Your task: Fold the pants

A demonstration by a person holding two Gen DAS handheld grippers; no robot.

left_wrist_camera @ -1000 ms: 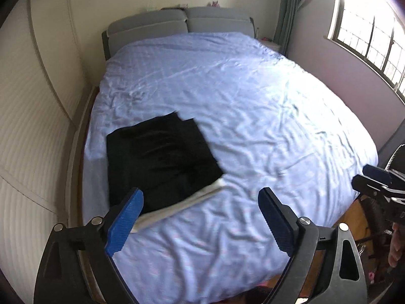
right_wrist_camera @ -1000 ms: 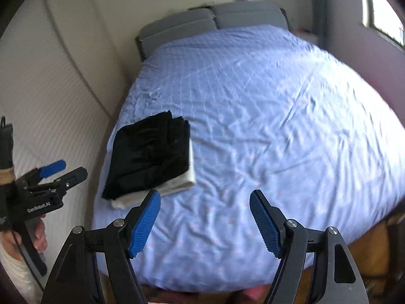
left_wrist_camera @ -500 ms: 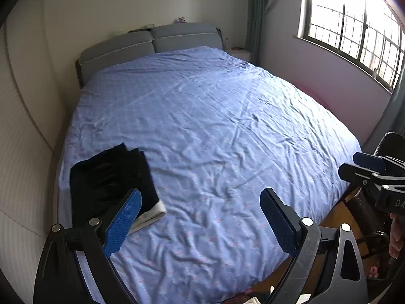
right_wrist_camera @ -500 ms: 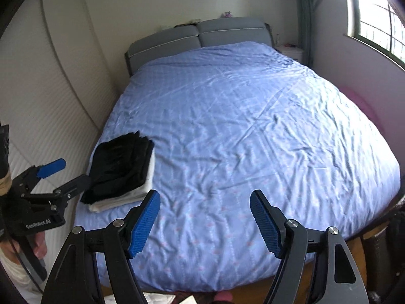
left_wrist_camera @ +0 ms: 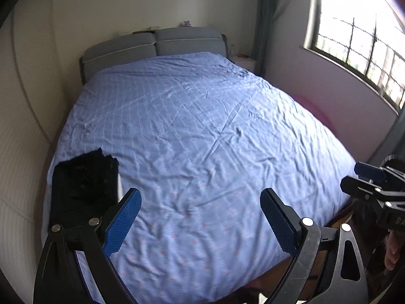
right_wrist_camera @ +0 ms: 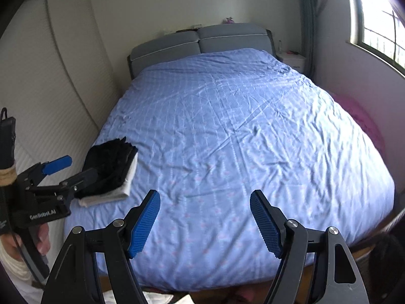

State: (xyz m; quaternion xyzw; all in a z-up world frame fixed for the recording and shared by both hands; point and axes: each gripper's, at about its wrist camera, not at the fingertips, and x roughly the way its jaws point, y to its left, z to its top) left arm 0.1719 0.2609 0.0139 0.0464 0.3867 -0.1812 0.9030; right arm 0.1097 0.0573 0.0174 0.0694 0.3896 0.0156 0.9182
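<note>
Left claw [left_wrist_camera: 200, 221] stood wide open and empty, held above the near part of the bed [left_wrist_camera: 202, 131]. Right claw [right_wrist_camera: 205, 221] likewise spread, nothing between its blue pads [right_wrist_camera: 144, 221]. Neither touched any cloth.

Pants [right_wrist_camera: 108, 167]: a black folded bundle near the bed's near-left corner, close to the left edge beside the white wardrobe [right_wrist_camera: 50, 88]. A white folded piece [right_wrist_camera: 111, 195] showed under and along its near and right edges; whether lining, another garment or a towel, could not tell. Far edge of the black bundle looked ragged, layers fanned slightly.

From the left view, the pants [left_wrist_camera: 84, 185] sat partly behind the left claw's own finger. In the right view the left claw [right_wrist_camera: 63, 172] overlapped the bundle's near-left side.

Judgement: fold appeared done or nearly so, both claws clear of it.

Risks from here:
- Bundle lay close to the bed's edge; a nudge from the left claw could push it off the side.
- A claw finger catching the loose far layers would pull the fold apart.
- Soft, rumpled quilt gave poor support; pressing down nearby could tilt the stack.
- Gripping only the top layer would leave the white piece behind.
</note>
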